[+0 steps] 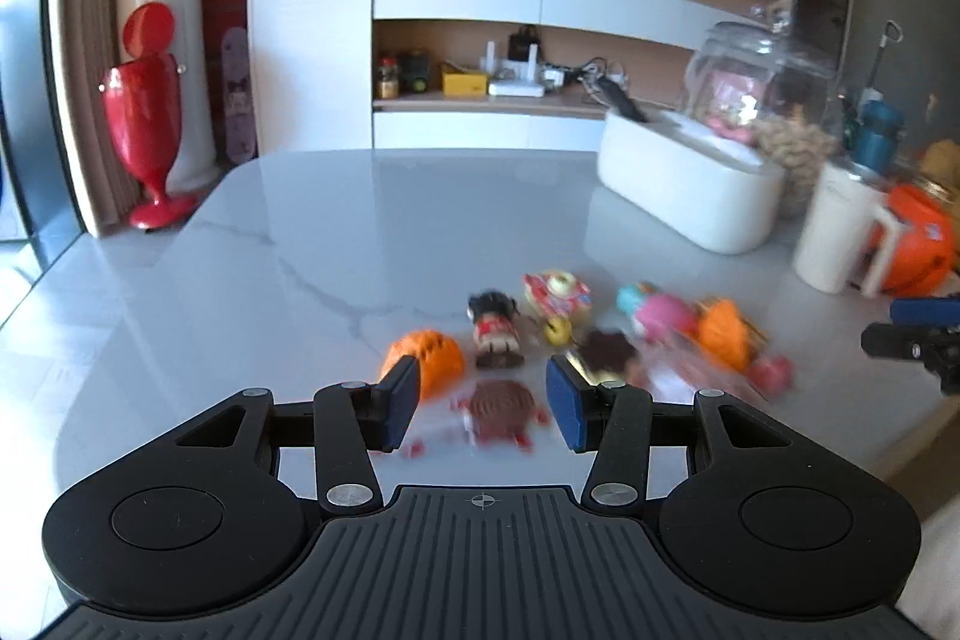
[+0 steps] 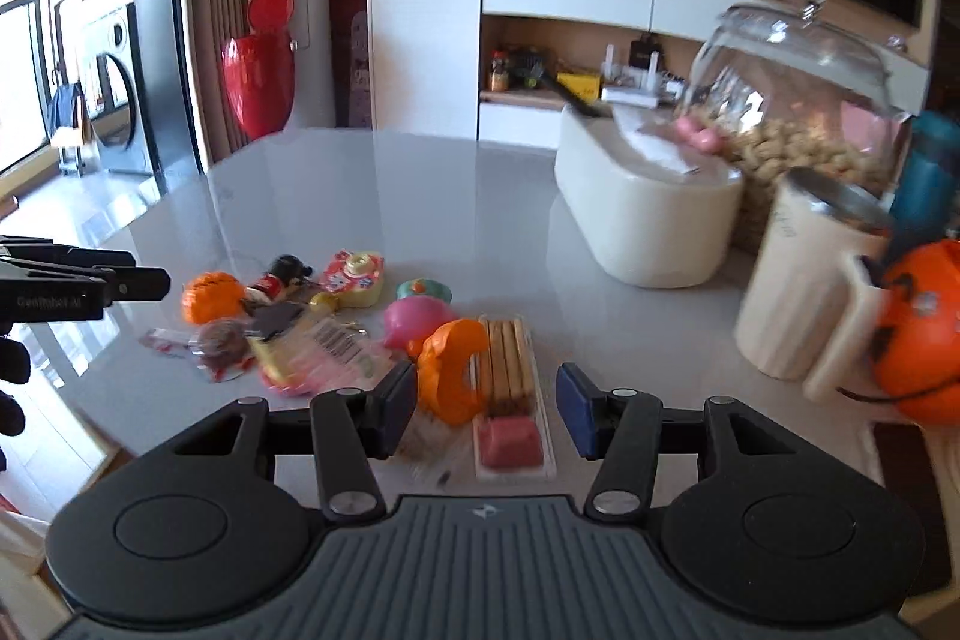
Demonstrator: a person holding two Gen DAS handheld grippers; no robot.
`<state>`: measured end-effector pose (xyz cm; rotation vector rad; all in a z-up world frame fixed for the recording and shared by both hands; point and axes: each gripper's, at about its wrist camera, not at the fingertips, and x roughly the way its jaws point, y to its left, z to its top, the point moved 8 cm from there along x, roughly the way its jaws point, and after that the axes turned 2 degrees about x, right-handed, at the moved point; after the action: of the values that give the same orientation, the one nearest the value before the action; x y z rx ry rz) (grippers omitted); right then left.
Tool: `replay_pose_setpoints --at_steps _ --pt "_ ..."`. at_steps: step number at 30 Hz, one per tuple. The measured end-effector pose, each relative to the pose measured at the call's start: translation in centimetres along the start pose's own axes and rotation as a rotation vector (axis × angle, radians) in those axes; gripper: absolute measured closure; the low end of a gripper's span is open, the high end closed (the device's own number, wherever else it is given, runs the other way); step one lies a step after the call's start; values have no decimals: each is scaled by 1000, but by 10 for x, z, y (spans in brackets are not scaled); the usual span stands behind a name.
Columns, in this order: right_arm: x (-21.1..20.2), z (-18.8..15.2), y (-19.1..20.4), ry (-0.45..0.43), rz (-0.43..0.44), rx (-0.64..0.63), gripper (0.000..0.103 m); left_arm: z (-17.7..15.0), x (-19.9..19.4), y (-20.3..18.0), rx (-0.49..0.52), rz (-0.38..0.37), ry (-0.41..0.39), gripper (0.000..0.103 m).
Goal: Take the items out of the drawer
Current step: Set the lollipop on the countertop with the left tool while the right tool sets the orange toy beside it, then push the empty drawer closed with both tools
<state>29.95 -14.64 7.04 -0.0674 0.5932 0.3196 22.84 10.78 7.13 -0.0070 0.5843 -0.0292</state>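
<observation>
Toys and snack tray already piled on table at 12 o'clock; drawer unseen. Left gripper and right gripper spread, empty.

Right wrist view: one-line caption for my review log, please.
Open right gripper above small toys and a biscuit-stick tray on the grey table; left gripper at the edge.

Motion smears the toys beyond my left jaws into colour blots, my right blue pad hides part of a dark wrapped sweet, and the orange pumpkin bucket runs off frame.
</observation>
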Motion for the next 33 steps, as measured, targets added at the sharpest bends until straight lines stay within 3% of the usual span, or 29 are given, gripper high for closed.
replay_pose_setpoints --at_steps 5,7,10,12,15,19,22,27,30,33 --pt "-68 -34 12 3 58 36 48 -54 -77 -25 83 -28 31 52" --pt "-90 -60 24 69 112 39 47 -85 -99 -40 103 -63 75 52" --pt "-108 -105 46 199 185 17 47 -138 -114 -63 96 -159 213 52" --pt "-117 -138 64 300 251 0 47 -166 -113 -77 78 -214 307 52" --pt "-112 -182 87 442 313 -6 47 -181 -100 -91 90 -232 382 52" --pt "-85 -201 96 511 282 8 47 -192 -71 -98 76 -234 470 52" --pt "-55 -213 89 622 285 177 47 -199 -51 -98 22 -234 514 54" --pt "-30 -213 77 601 261 300 48 -196 -37 -97 20 -208 444 54" --pt "-19 -207 82 531 220 196 50 -185 -20 -88 -25 -186 384 54" --pt "-3 -198 84 449 161 102 58 -174 0 -81 -49 -167 306 57"
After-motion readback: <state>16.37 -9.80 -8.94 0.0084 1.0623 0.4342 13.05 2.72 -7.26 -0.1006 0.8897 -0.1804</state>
